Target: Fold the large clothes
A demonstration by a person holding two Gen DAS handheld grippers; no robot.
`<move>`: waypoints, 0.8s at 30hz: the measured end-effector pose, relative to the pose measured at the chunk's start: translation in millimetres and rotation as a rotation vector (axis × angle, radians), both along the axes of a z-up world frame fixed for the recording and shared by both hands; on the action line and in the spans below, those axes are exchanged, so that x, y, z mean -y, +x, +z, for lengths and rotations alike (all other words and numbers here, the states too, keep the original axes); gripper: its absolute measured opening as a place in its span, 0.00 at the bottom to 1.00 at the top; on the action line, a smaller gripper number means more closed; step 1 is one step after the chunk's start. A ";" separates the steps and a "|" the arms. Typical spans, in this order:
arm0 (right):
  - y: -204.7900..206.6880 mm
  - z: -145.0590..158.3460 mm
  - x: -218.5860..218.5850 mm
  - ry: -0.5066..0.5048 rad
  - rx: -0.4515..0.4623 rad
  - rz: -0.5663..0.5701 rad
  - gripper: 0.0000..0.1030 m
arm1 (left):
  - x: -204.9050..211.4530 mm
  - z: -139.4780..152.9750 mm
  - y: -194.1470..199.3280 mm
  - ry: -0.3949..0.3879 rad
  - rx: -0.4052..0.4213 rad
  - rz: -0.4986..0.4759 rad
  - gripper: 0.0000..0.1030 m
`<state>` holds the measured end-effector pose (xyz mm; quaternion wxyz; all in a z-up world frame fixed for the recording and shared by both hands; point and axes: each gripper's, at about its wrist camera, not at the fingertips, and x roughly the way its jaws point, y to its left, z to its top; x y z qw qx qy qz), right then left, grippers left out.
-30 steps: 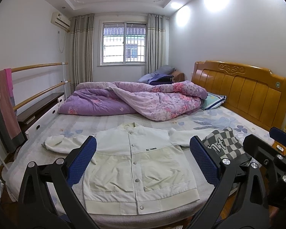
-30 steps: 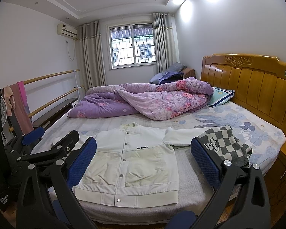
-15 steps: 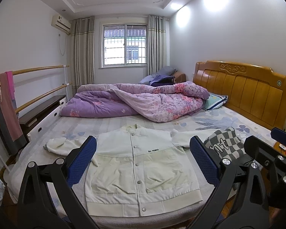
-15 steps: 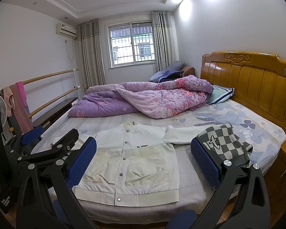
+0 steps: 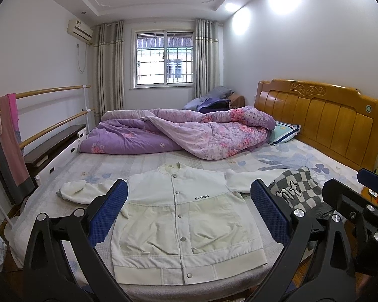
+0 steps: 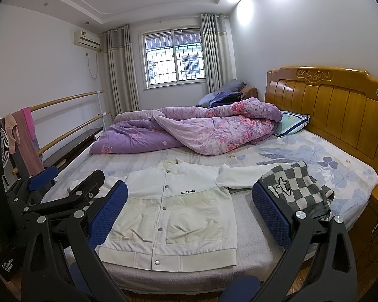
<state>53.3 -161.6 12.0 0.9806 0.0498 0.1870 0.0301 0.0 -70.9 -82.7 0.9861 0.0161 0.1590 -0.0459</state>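
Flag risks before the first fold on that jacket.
1. The checkered sweater lies over the jacket's right sleeve; folding that sleeve may drag it along.
2. The jacket hem sits at the bed edge, so a tug could slide it off.
3. The left sleeve is bunched and may fold crooked.

I saw a cream-white jacket [image 5: 181, 216], a grey-and-white checked sweater [image 5: 298, 191], a purple floral quilt [image 5: 189, 133] at frame centre, and blue gripper pads [image 5: 108, 214].

Both wrist views look from the bed's [image 5: 50, 176] near edge toward the window [image 5: 165, 59], held back, sharing the jacket [image 5: 186, 224].
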 end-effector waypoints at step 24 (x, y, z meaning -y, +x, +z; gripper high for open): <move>-1.0 0.1 -0.4 0.004 -0.002 -0.003 0.93 | 0.5 -2.6 3.3 0.000 -0.004 -0.007 0.95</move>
